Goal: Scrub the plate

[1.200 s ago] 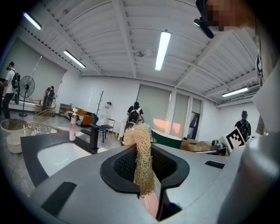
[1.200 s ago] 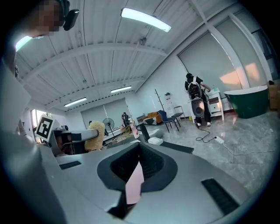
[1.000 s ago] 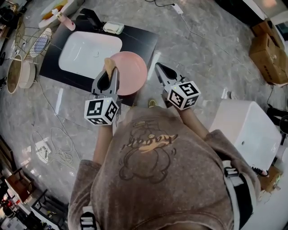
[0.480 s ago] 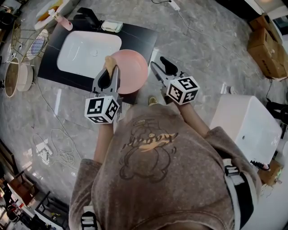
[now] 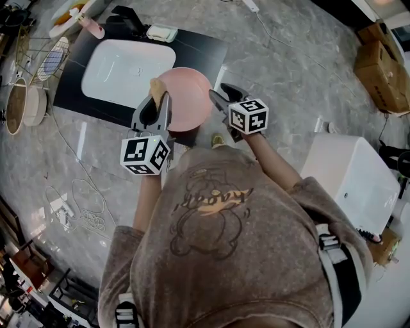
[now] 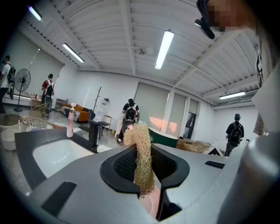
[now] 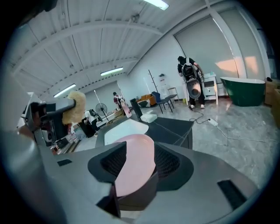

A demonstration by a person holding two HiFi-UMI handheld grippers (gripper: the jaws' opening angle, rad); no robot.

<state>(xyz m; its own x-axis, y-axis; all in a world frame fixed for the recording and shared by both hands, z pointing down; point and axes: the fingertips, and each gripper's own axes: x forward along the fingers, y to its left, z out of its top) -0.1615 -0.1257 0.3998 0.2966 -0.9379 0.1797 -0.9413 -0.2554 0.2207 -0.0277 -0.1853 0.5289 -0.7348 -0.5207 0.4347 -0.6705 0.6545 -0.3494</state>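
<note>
A pink plate (image 5: 186, 96) rests at the front of the black counter (image 5: 202, 54), right of the white sink (image 5: 125, 67). My left gripper (image 5: 155, 97) hangs over the plate's left edge, shut on a tan loofah scrubber (image 5: 154, 88) that sticks up between its jaws (image 6: 142, 151). My right gripper (image 5: 221, 91) is at the plate's right edge. Its jaws have just been opening, and the plate's rim (image 7: 133, 162) lies between them without the pads pressing on it. The right gripper view also shows the loofah (image 7: 75, 106) at the left.
At the back of the counter are a black faucet (image 5: 128, 19), a soap dish (image 5: 161, 32) and a pink bottle (image 5: 93, 27). A wire rack (image 5: 45, 57) and bowls (image 5: 25, 106) are at the left, a white cabinet (image 5: 352, 186) and cardboard boxes (image 5: 384, 64) at the right.
My right gripper has moved down and left to the plate's edge, and its jaws have gone from shut to open. The left gripper and loofah have kept still.
</note>
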